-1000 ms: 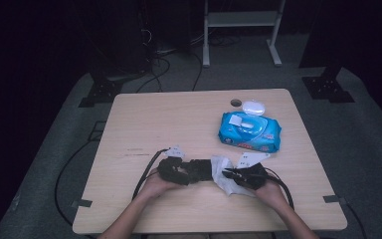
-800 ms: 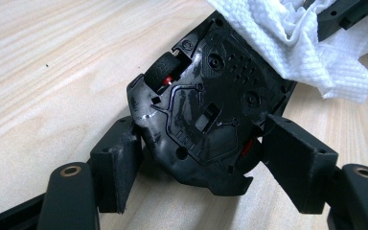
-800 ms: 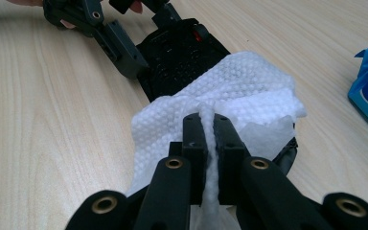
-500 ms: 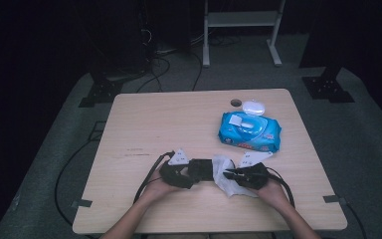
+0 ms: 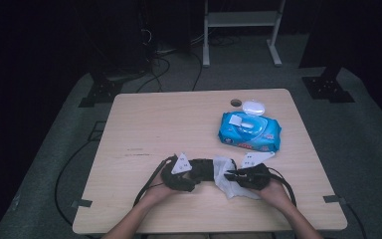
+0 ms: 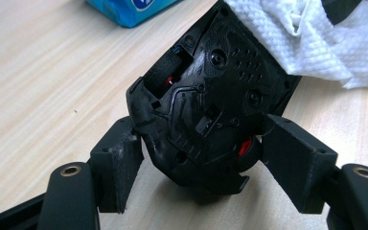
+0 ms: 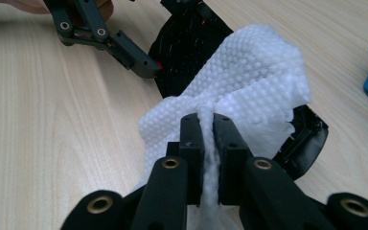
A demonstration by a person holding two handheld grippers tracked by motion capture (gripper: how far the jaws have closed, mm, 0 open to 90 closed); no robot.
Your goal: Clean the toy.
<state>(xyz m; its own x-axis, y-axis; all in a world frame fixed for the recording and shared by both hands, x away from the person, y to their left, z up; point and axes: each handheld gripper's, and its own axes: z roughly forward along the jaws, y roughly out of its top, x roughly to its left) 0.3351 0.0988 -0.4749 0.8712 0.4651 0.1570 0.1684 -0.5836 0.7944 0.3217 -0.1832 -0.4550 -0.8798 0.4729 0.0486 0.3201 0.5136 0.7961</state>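
Near the front edge of the worktop (image 5: 144, 119), the left gripper (image 6: 196, 165) has its fingers clamped on a black game controller (image 6: 211, 100). The right gripper (image 7: 208, 139) has its fingers pinched together on a white wipe (image 7: 249, 72) draped over the controller. The blue wipe pack (image 5: 249, 132) lies well apart toward the far right; the worktop's left side is open.

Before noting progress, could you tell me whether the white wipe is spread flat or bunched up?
Bunched up: the wipe is gathered into folds, pinched between the right hand-held gripper's jaws.
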